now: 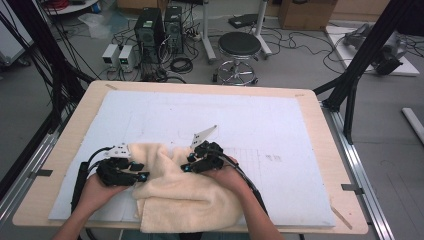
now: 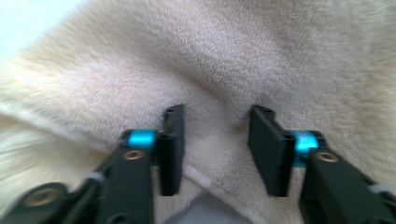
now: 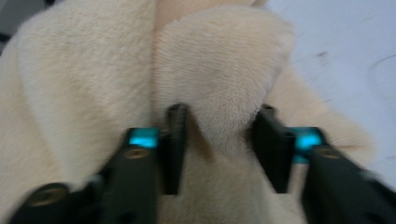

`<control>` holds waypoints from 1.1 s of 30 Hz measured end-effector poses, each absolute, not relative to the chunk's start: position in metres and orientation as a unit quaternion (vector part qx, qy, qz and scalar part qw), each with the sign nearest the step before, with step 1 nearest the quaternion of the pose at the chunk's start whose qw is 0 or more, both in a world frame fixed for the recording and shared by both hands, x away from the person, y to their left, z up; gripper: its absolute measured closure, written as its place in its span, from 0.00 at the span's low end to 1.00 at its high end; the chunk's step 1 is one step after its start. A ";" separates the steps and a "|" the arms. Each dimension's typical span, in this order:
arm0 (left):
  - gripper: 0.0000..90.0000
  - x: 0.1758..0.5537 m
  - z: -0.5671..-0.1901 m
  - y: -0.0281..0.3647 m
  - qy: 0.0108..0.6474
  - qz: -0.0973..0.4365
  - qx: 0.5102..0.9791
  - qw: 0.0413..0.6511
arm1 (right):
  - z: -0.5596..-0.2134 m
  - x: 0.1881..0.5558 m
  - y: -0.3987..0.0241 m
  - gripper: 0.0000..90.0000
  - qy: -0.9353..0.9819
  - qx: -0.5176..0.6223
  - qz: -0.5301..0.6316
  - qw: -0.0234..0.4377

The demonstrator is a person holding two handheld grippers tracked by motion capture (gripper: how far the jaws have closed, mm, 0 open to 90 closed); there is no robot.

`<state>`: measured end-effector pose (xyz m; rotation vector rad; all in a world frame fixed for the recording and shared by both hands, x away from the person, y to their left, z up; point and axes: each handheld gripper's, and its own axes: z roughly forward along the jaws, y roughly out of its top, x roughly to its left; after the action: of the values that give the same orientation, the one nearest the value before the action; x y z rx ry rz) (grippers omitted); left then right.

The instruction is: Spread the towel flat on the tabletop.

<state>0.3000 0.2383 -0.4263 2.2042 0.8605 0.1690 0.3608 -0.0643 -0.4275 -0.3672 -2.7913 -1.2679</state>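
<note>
Towel, cream and fluffy, lies crumpled at the near edge of the table, on the white sheet that covers most of the top. Its near part is folded flat and reaches the table edge between the person's forearms; its far part is bunched into soft ridges between the two grippers.

From above, the left gripper sits at the towel's left edge and the right gripper at the bunched top, the two near each other with cloth between them. In the left gripper view the left gripper has its jaws apart, with a fold of towel lying between the pads and a gap on each side; the pads do not press on it. In the right gripper view the right gripper has a thick ridge of towel standing between its jaws, which pinch it at the base.

Beyond the table stand a black stool and computer towers amid cables on the floor.
</note>
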 end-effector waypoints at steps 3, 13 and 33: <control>0.94 0.302 -0.429 0.226 0.328 0.075 0.863 0.377 | -0.423 0.360 -0.075 0.92 -0.899 -0.124 -0.419 0.029; 0.97 0.332 -0.386 0.200 0.339 0.105 0.820 0.449 | -0.371 0.353 -0.171 0.94 -0.866 -0.200 -0.454 -0.052; 0.97 0.278 -0.363 0.203 0.278 0.097 0.848 0.441 | -0.356 0.251 -0.266 0.94 -0.860 -0.231 -0.445 -0.093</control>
<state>0.2784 0.2030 -0.3628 2.1039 0.6900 0.2404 0.2512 -0.2656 -0.3561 -0.7717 -2.8754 -1.4856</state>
